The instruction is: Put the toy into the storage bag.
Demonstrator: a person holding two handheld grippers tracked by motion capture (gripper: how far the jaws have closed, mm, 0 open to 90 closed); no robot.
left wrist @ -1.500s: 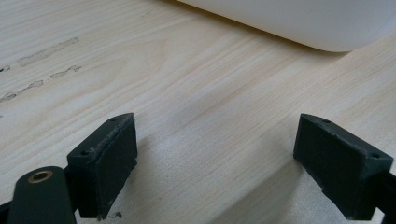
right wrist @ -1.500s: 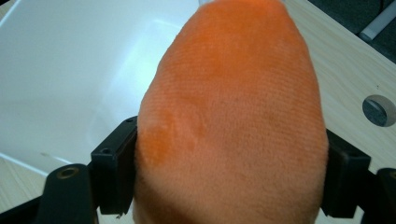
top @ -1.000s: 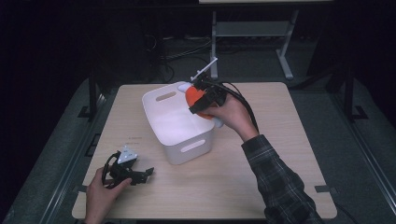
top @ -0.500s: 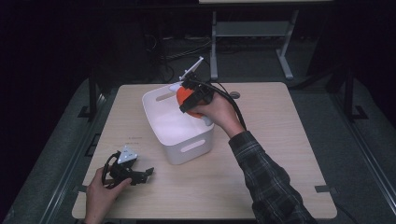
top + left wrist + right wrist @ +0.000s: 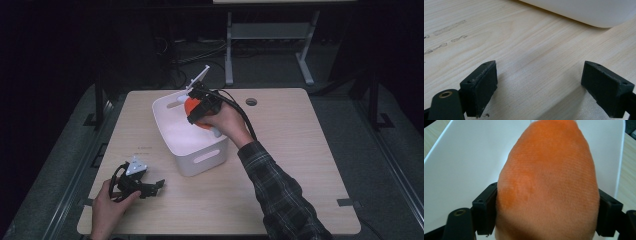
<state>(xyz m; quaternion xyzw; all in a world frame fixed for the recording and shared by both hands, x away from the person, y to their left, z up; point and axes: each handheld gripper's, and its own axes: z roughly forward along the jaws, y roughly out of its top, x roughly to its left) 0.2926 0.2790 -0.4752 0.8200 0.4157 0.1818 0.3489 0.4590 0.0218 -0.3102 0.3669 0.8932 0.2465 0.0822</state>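
A soft orange plush object (image 5: pixel 549 182) sits between the jaws of my right gripper (image 5: pixel 546 217), whose pads press on both its sides. In the high view that right gripper (image 5: pixel 192 111) holds the orange plush object (image 5: pixel 192 106) over the back right part of the white bin (image 5: pixel 200 160), pointing down and left into it. My left gripper (image 5: pixel 152 186) rests low over the table near the front left corner, and in the left gripper view the left gripper (image 5: pixel 539 87) stands open over bare wood.
The white bin stands at the middle of the light wooden table (image 5: pixel 300 165); its rounded wall (image 5: pixel 584 12) lies just ahead of the left gripper. A small round hole (image 5: pixel 251 102) marks the table's back edge. Metal frame legs (image 5: pixel 270 35) stand behind the table.
My right gripper has carried the orange plush object leftward and slightly down, from the bin's right rim to over its inside. The left gripper has stayed in place.
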